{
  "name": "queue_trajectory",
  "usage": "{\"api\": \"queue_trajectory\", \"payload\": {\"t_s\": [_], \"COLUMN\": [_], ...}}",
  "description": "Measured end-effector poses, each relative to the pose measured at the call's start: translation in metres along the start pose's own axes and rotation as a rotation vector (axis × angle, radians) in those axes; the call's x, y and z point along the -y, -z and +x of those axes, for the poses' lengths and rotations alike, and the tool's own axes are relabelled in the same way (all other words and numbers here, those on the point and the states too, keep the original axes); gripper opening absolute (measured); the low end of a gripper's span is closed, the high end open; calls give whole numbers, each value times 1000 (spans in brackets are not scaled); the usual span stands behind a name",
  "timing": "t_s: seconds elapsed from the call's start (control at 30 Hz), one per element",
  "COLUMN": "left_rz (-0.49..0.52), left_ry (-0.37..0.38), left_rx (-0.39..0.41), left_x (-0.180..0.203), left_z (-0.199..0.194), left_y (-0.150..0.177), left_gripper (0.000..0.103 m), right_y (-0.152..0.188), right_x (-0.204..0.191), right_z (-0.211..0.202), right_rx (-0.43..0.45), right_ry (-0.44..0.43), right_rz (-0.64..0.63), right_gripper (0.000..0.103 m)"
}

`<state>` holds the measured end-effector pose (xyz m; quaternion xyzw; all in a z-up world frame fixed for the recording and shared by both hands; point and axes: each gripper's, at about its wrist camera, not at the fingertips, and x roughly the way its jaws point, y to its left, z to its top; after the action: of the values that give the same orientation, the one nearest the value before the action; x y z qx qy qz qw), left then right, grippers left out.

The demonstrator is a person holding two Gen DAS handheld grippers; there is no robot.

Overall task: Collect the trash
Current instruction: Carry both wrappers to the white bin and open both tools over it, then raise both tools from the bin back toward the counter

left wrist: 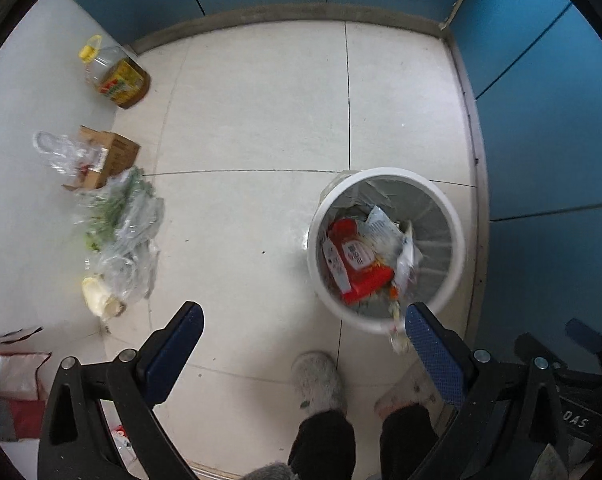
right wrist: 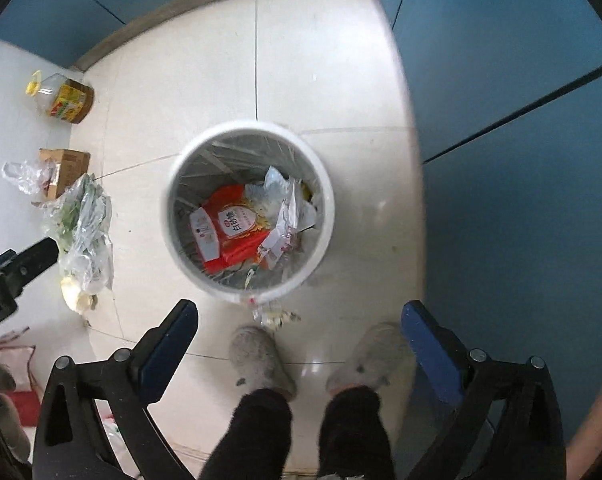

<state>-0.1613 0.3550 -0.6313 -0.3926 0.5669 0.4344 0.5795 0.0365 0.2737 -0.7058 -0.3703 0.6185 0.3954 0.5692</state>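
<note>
A white round bin (left wrist: 381, 174) stands on the tiled floor, seen from above. It holds a red packet (left wrist: 357, 264) and crumpled white wrappers (left wrist: 385, 228). My left gripper (left wrist: 304, 308) hangs open over the floor just left of the bin, with nothing between its fingers. My right gripper (right wrist: 299, 306) is open and empty too, above the near side of the bin (right wrist: 245, 126), where the red packet (right wrist: 237, 228) shows. A small crumpled wrapper (right wrist: 275, 316) shows blurred just outside the near rim; I cannot tell whether it lies on the floor. It also appears as a scrap (left wrist: 397, 336) beside my left gripper's right finger.
Along the white wall on the left lie clear plastic bags with greens (left wrist: 121, 224), a cardboard box (left wrist: 109, 156) and a yellow-capped oil bottle (left wrist: 117, 76). Blue panels (left wrist: 541, 120) close the back and right. A person's grey slippers (right wrist: 261, 360) stand just before the bin.
</note>
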Motion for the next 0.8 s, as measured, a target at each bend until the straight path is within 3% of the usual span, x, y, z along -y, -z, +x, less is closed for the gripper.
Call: {"api": "queue_trajectory", "payload": {"t_s": [0.33, 0.5, 0.8], "left_rz": [-24, -9, 15], "left_ry": [47, 60, 99], "left_rx": [122, 196, 275], "left_x": [-13, -15, -19], "left_z": [-193, -284, -384], "left_y": [51, 67, 98], "left_gripper": [103, 103, 103], "right_y": [57, 86, 136], "right_x": [-29, -26, -26], "right_z": [-214, -322, -449], "right_rx": [138, 233, 349], "right_ry": [-9, -26, -68], "right_rz": [-77, -73, -56], "right_gripper": [103, 103, 103]}}
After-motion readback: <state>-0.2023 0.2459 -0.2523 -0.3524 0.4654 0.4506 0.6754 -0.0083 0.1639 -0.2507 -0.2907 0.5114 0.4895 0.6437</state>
